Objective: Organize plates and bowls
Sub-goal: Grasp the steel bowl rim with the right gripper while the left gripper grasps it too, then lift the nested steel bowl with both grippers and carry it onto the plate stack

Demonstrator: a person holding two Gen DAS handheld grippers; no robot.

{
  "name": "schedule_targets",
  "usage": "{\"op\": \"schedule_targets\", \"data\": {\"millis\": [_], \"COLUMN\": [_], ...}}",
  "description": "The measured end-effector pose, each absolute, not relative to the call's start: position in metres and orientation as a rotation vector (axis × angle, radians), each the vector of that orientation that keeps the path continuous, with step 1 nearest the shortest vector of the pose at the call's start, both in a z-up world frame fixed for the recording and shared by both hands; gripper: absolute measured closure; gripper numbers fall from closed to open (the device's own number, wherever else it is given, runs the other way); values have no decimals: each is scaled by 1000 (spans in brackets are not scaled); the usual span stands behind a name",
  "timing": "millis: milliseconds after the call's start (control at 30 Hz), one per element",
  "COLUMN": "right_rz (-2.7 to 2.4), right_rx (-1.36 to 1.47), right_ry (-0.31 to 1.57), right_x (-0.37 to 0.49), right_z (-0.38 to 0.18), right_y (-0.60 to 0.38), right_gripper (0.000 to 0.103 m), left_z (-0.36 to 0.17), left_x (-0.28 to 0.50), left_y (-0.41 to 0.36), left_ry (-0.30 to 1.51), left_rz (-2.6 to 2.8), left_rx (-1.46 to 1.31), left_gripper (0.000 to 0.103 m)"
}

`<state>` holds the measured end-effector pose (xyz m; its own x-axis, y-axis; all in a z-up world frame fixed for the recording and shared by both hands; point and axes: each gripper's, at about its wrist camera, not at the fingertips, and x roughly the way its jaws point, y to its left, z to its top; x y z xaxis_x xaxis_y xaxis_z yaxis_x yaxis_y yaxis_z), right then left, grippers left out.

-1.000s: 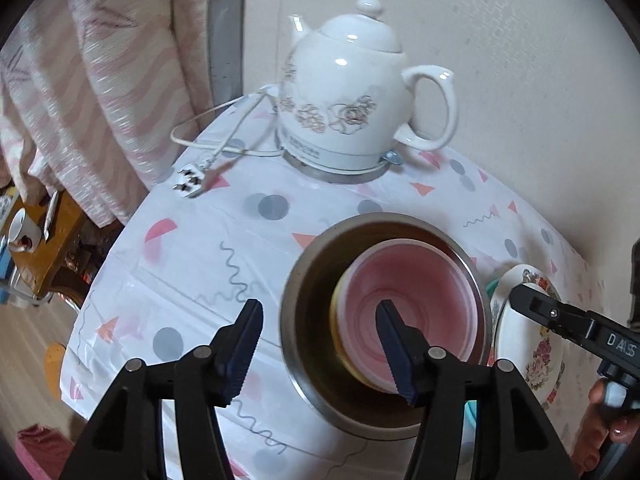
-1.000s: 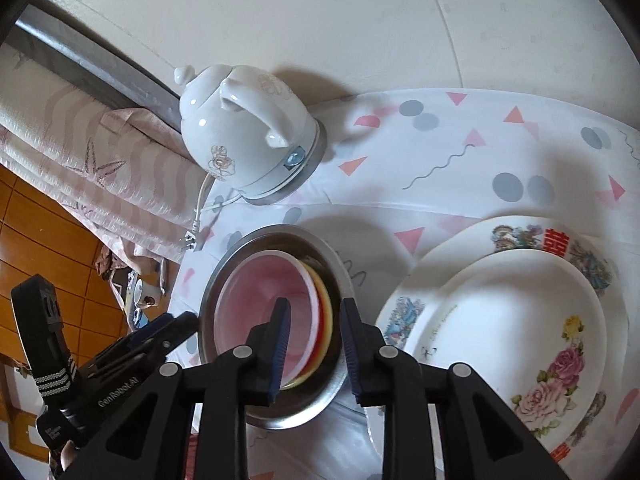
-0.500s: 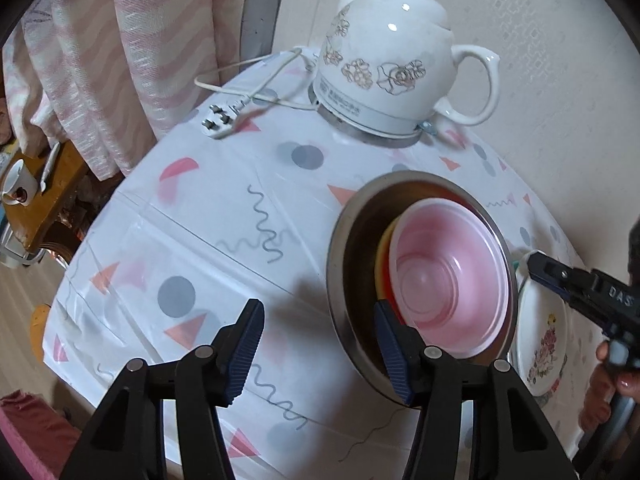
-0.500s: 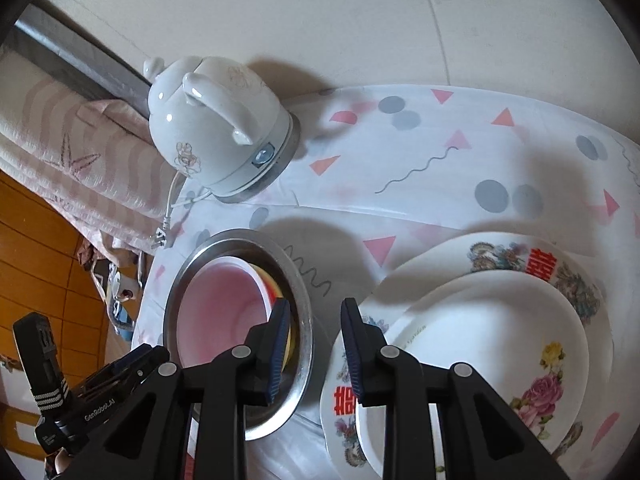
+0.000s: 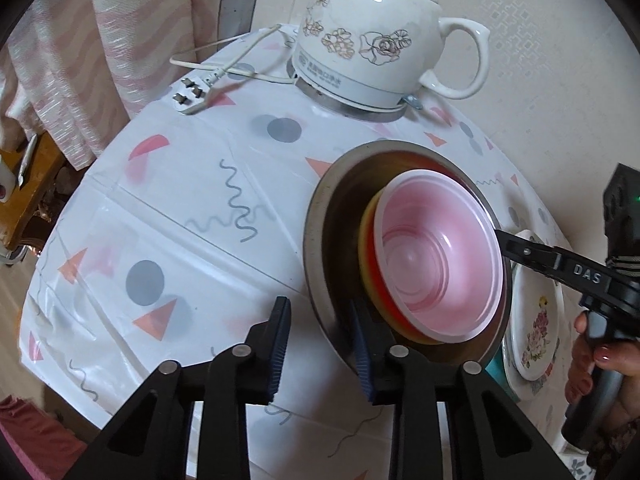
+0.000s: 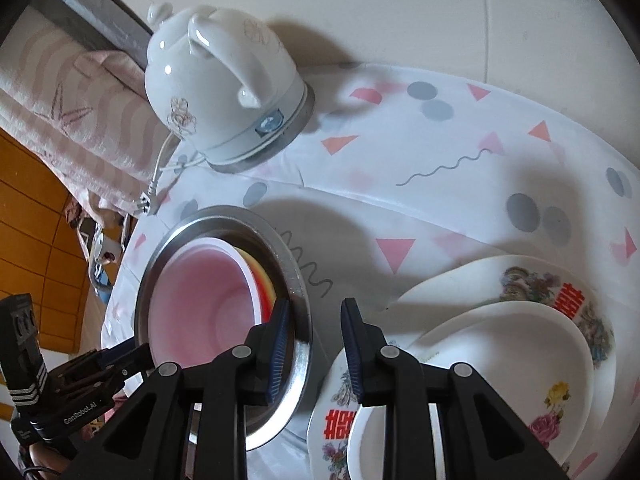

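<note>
- Left tool [image 5: 320, 344] closed onto the near rim of the steel bowl [image 5: 320, 240], one finger [image 5: 362, 344] inside the rim, the other outside.
- Right tool [image 6: 312, 344] parted, straddling the opposite rim of the steel bowl [image 6: 298, 280] with gaps on both sides.
- Nested in the steel bowl: pink bowl [image 5: 436, 256] over yellow and red ones, all tilted.
- Just beside, on the desk [image 5: 160, 208]: stacked floral plates [image 6: 520, 344].
- Farther back: white kettle [image 5: 368, 36], plug [image 5: 188, 96] near it.
</note>
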<state>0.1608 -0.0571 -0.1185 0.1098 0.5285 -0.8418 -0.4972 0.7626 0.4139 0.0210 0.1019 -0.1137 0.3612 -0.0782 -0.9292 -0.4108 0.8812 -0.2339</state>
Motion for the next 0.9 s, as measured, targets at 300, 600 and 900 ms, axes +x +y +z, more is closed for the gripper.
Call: {"op": "schedule_targets", "data": {"millis": [300,600,900], "right_rz": [800,825,823], "right_rx": [-18,-4,71], "right_ry": [1273,1283,1269], "right_x": [164,165,164], "right_z": [-130,-136,-129], "right_y": [-41,-35,-45], "right_gripper": [85,91,92], "left_z": [-124,-125,-125], "left_x": [28,31,30], "left_y": [102,102,105], "left_ry": [1209,1181,1167], "left_rz": [179,140,117], "left_rx": [-495,-481,-498], "left_gripper": [76,84,84]}}
